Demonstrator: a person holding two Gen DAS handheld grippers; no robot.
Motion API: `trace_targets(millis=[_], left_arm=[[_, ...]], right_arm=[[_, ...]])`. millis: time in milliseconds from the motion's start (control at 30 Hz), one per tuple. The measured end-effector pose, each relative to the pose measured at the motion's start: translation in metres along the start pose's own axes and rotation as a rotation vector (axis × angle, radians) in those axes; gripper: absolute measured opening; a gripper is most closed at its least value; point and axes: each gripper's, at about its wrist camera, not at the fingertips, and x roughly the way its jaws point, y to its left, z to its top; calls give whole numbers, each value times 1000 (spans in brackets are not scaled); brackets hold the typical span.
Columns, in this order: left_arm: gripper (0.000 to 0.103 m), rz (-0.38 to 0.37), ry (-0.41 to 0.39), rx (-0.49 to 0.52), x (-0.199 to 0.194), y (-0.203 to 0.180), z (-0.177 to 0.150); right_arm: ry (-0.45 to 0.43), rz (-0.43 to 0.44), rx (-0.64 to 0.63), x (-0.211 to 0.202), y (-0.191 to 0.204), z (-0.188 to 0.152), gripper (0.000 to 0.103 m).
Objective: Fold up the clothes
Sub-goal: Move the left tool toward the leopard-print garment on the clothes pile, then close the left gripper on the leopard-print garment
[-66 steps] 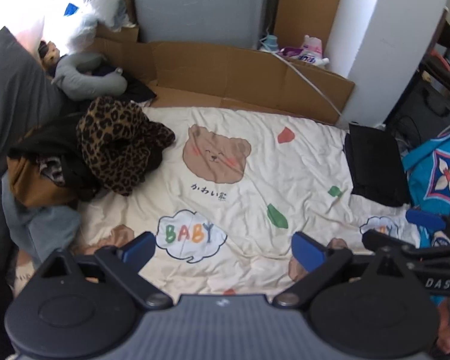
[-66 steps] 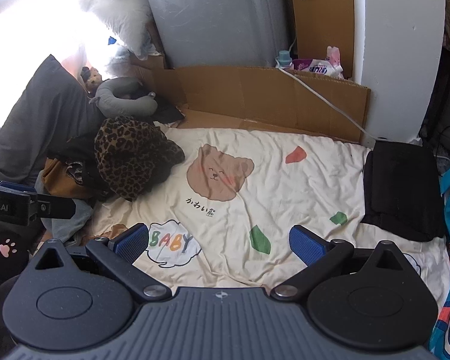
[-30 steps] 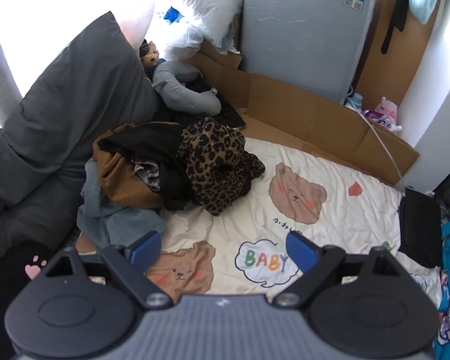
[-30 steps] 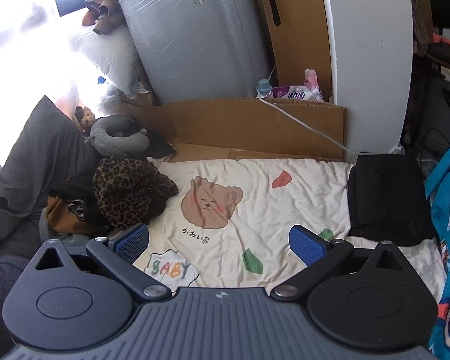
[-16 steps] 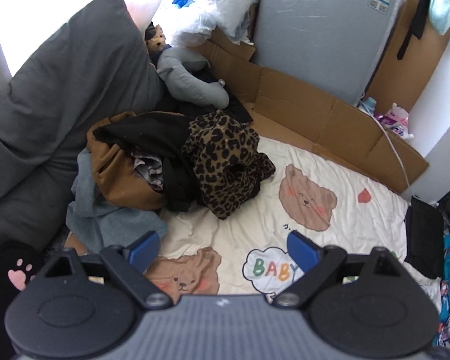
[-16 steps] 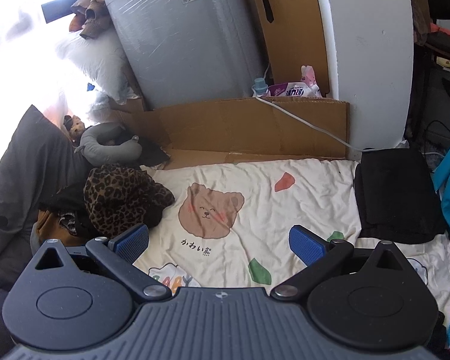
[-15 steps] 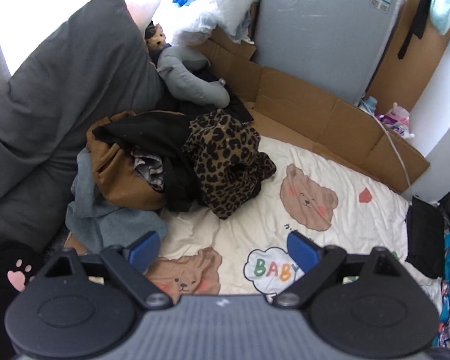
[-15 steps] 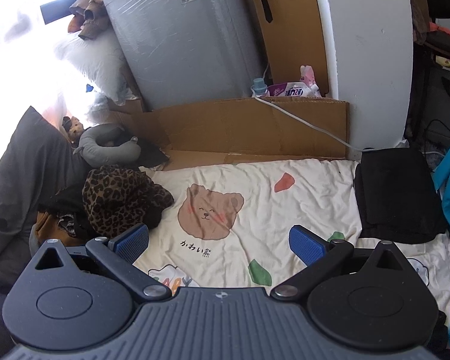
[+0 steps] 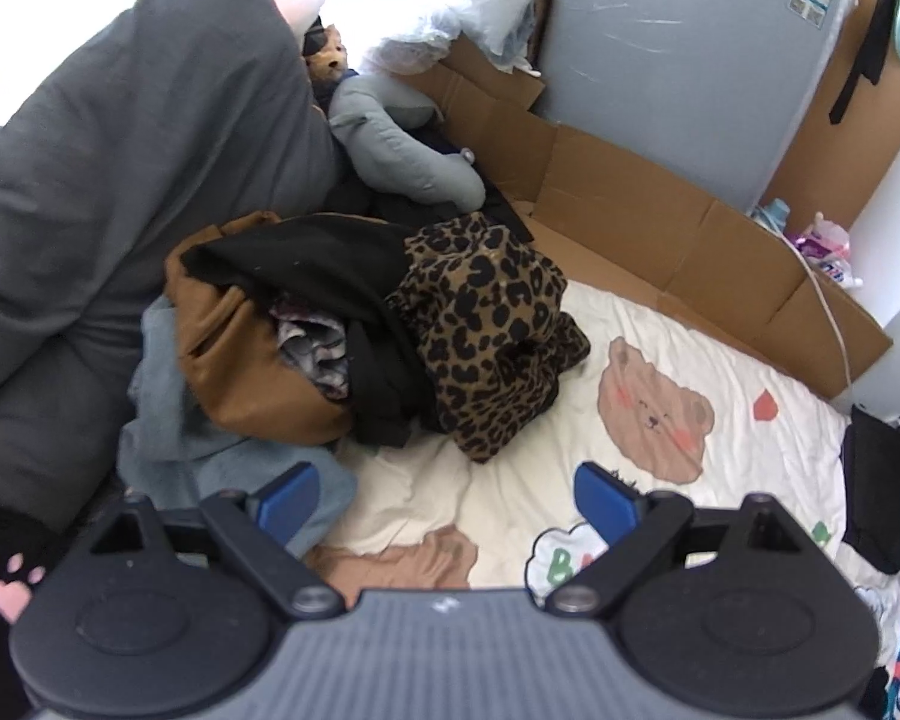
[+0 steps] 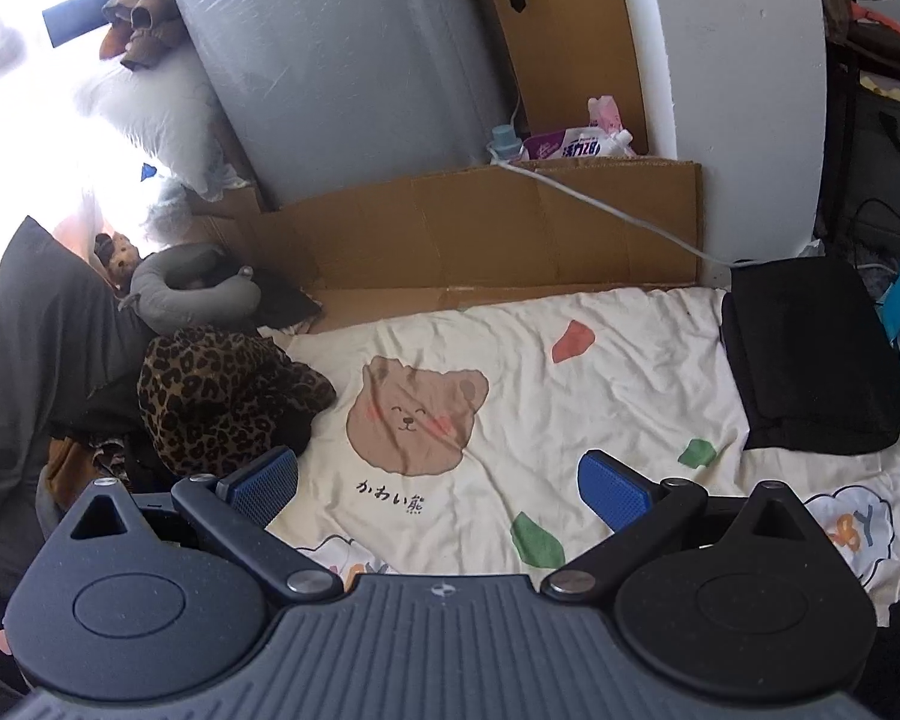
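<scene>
- The left hand-held gripper [image 9: 444, 495] is hovering with its blue pads spread wide apart, gripping nothing.
- The right hand-held gripper [image 10: 438, 483] is likewise hanging with its pads spread wide, gripping nothing.
- A heap of unfolded clothes is lying at the left end of the cream bear-print bedsheet [image 9: 660, 468], just ahead of the left hand-held gripper.
- The leopard-print garment [image 9: 486, 330] is sitting on the right side of the heap, draping onto the bedsheet (also visible in the right wrist view [image 10: 210, 396]).
- A black garment [image 9: 306, 264] is lying across the top of the heap, over a tan-brown garment [image 9: 234, 360].
- A light blue garment [image 9: 174, 426] is spreading out beneath the heap, reaching under the left pad.
- A folded black garment [image 10: 810, 354] is resting at the right end of the bedsheet, well apart from the heap.
- A grey pillow [image 9: 120, 138] is leaning beside the heap; a grey neck pillow [image 9: 396, 150] is lying behind it.
- Cardboard panels [image 10: 498, 228] are standing along the far edge of the bedsheet.
</scene>
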Motion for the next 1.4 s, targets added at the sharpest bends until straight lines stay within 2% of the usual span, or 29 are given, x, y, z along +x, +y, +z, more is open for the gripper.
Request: trace_targets(millis=[167, 300, 400, 533, 700, 800, 933, 1233, 1333, 1400], left_arm=[[93, -53, -23, 50, 37, -3, 11], [92, -65, -13, 39, 70, -6, 20], [87, -69, 5, 48, 92, -10, 26], [87, -77, 14, 23, 114, -12, 34], [92, -31, 37, 24, 143, -25, 41], [92, 12, 61, 43, 165, -36, 43], [93, 38, 83, 15, 191, -44, 47], [91, 138, 64, -16, 237, -55, 52], [74, 155, 65, -15, 242, -58, 53], [46, 157, 70, -26, 241, -59, 53]], right_arm=[[24, 35, 48, 14, 3, -20, 99], [32, 20, 47, 23, 4, -30, 98], [25, 16, 81, 31, 1, -34, 97], [20, 15, 145, 45, -2, -35, 97], [29, 4, 182, 61, -1, -37, 97], [47, -3, 222, 70, -5, -39, 97], [77, -15, 279, 78, -14, -40, 97], [87, 2, 241, 84, -12, -38, 97], [103, 7, 261, 88, -16, -43, 97], [104, 9, 274, 89, -18, -44, 97]])
